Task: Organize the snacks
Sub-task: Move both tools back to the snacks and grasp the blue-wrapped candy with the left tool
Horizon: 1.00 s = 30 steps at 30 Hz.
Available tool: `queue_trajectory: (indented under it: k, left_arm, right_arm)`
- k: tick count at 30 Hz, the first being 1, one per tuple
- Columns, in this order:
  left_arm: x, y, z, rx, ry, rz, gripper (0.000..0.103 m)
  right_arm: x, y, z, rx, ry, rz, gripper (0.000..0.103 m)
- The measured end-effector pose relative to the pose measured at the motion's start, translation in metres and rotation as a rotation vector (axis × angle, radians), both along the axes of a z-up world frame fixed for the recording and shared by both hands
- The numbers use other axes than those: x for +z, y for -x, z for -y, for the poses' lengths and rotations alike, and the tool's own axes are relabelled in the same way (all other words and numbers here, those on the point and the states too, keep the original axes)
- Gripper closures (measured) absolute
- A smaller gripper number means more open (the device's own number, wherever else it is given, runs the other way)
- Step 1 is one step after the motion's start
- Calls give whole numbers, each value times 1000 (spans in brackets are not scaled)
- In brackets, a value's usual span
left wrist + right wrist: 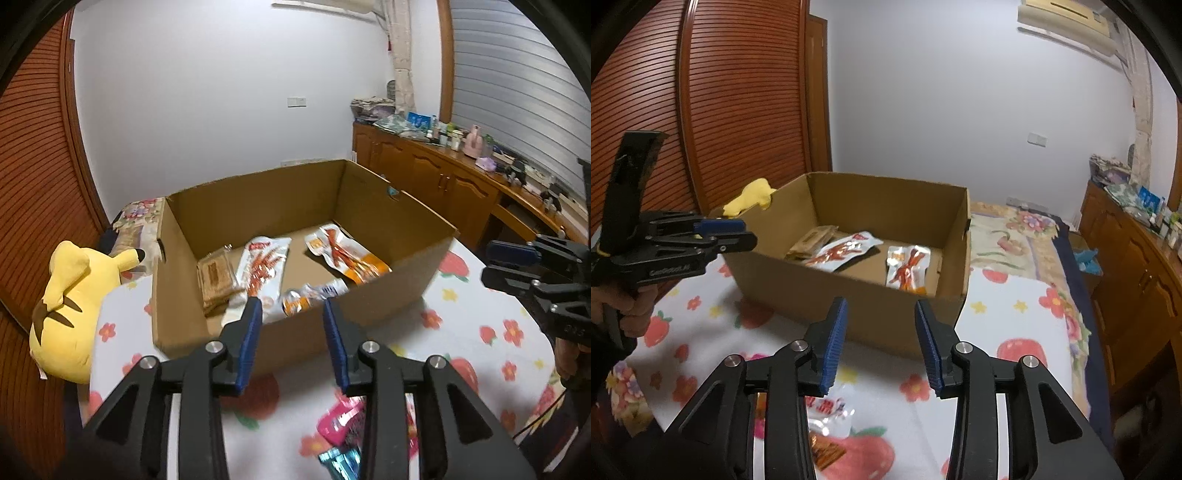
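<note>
Both grippers are let go and empty, in front of the snack box on the bed.

The big brown cardboard box (388, 295) sits in the middle of the frame on the flowery bed sheet (461, 314), top open so snacks drop in easily. Several shiny snack packets (264, 273) already lie flat on its floor. The left gripper (291, 314) and right gripper (879, 314) have jaws apart, holding nothing. A pink snack packet (338, 421) at the bottom edge still waits on the sheet, probably next.
</note>
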<state>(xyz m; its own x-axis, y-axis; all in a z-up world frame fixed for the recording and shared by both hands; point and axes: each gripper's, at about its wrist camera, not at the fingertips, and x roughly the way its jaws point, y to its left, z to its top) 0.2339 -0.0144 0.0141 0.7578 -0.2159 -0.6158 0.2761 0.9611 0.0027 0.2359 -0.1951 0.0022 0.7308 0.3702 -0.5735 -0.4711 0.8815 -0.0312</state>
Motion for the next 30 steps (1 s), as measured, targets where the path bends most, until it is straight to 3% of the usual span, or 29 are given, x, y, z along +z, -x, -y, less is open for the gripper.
queue_trajectory:
  k: [14,17,24,30]
  left_arm:
    - [-58,62,-2,-13,15,-93,65]
    - [-74,68,-1,-8,27,-127,65]
    - [-102,78,1,-2,62,-187,65]
    - [-111,83,4,-12,80,-203,64]
  right_arm:
    - [-45,51,-13,6,12,-77,59]
    - [-55,53,-18,17,22,-98,58]
    - [-80,48,-34,28,60,-135,45]
    - [-101,34,-37,23,108,-176,43]
